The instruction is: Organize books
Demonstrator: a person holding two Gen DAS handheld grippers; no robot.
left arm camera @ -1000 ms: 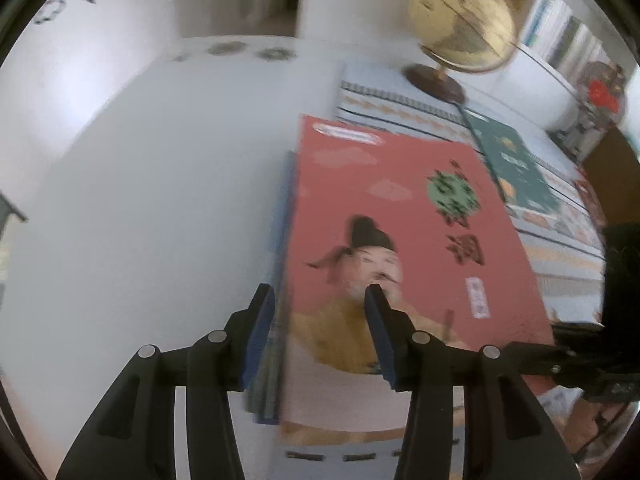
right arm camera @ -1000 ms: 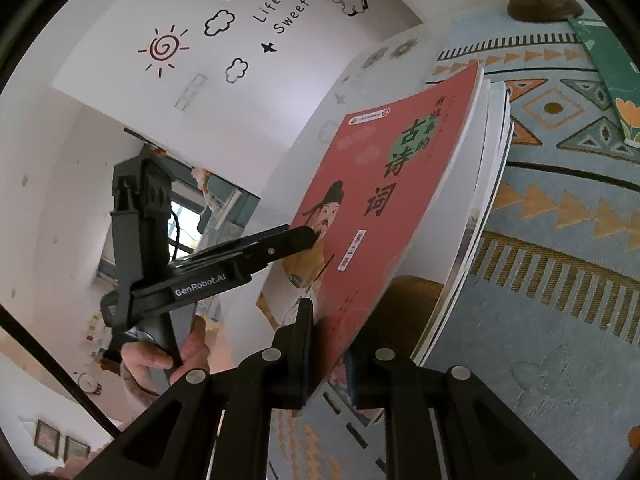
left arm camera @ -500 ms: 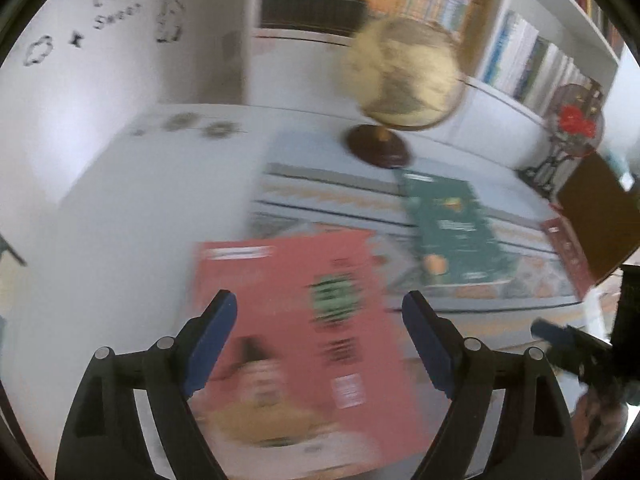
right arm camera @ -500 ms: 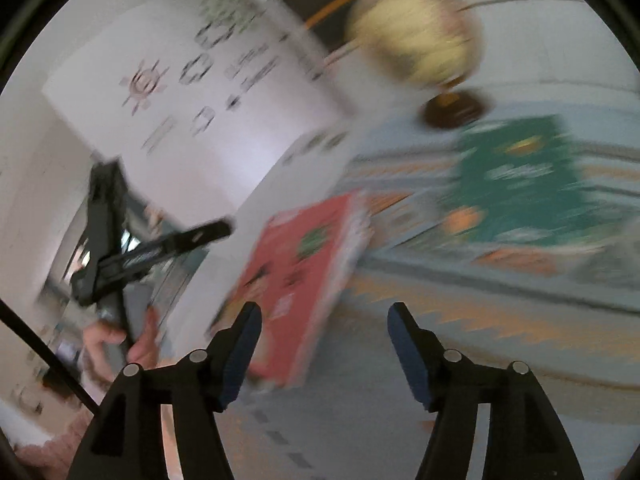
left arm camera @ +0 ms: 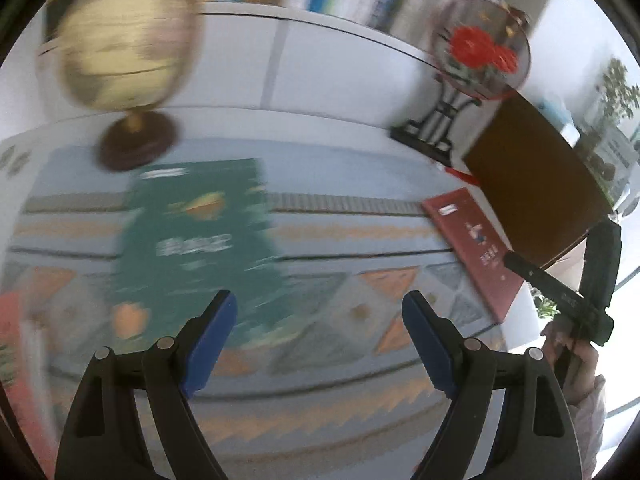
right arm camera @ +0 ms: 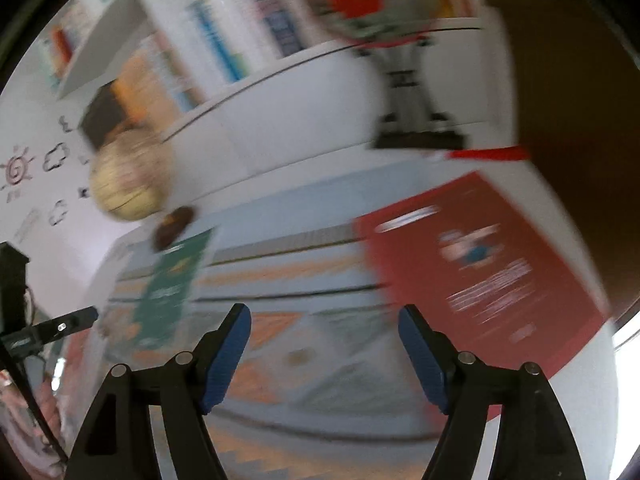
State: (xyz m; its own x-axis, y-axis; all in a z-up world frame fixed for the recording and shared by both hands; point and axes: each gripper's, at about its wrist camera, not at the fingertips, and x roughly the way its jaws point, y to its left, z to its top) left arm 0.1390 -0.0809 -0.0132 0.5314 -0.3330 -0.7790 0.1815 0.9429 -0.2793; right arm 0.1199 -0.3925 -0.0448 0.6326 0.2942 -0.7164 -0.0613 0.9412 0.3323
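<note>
Green book (left arm camera: 192, 240) lengthwise toward globe (left arm camera: 124, 40)

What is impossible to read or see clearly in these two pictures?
- Green book, left wrist view: title smeared by motion blur.
- Dark red book, right wrist view: cover text blurred.
- Pink book, left wrist view: cut off by the left edge.
- Shelf books, right wrist view: spines blurred, unreadable.
- Globe, left wrist view: map blurred.
</note>
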